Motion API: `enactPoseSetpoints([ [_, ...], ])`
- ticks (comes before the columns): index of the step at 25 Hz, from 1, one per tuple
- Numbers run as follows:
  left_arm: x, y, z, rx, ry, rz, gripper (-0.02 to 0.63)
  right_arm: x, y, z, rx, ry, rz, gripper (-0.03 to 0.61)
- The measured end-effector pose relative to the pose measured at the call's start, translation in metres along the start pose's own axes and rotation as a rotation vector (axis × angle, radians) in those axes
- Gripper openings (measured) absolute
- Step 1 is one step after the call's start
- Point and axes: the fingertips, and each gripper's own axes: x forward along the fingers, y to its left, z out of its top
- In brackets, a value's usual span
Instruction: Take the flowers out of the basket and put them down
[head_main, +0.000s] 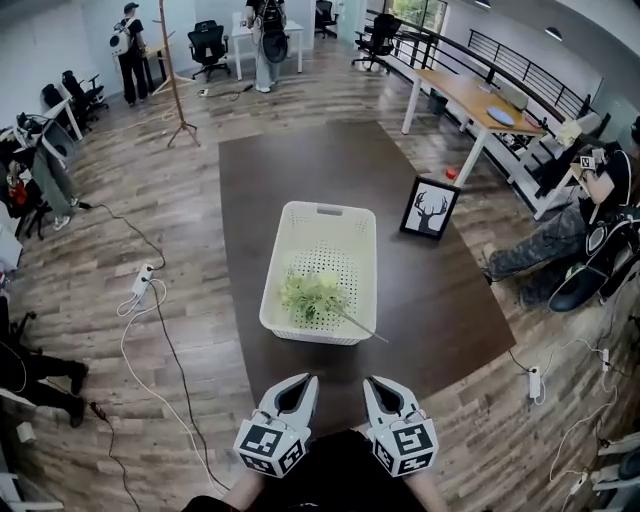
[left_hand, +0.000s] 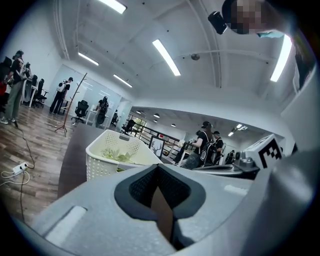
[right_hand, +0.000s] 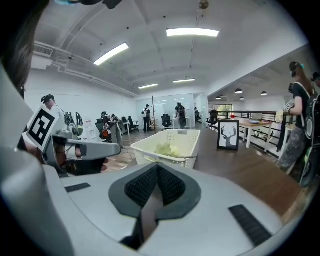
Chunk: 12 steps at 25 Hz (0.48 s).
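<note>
Left claw (head_main: 303, 383) and right claw (head_main: 377, 384) hover closed, side by side before basket (head_main: 320, 207).

Grey left gripper (head_main: 305, 382), right gripper (head_main: 374, 384), black-white marker cubes (head_main: 268, 446), black ribbed fingers (left_hand: 142, 186)

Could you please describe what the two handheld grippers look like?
Both the left gripper and right gripper have pale grey, tapering plastic shells. Each carries a white cube printed with black square markers. Their fingers have a dark, ribbed lining. No cables show.
</note>
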Motion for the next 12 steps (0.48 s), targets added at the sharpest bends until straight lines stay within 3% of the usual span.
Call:
enactPoseSetpoints([
  [5,0.001,0.010,0.011,-0.004,-0.020,0.063,0.009,0.015,-0.008,0.019,-0.082,0.056,0.026,0.008],
  [7,0.003,0.012,0.013,-0.008,-0.024,0.072,0.009,0.023,-0.009,0.026,-0.107,0.081,0.049,0.080],
  [12,0.006,0.017,0.016,-0.004,-0.036,0.091,0.009,0.041,-0.020,0.049,-0.147,0.091,0.061,0.088],
])
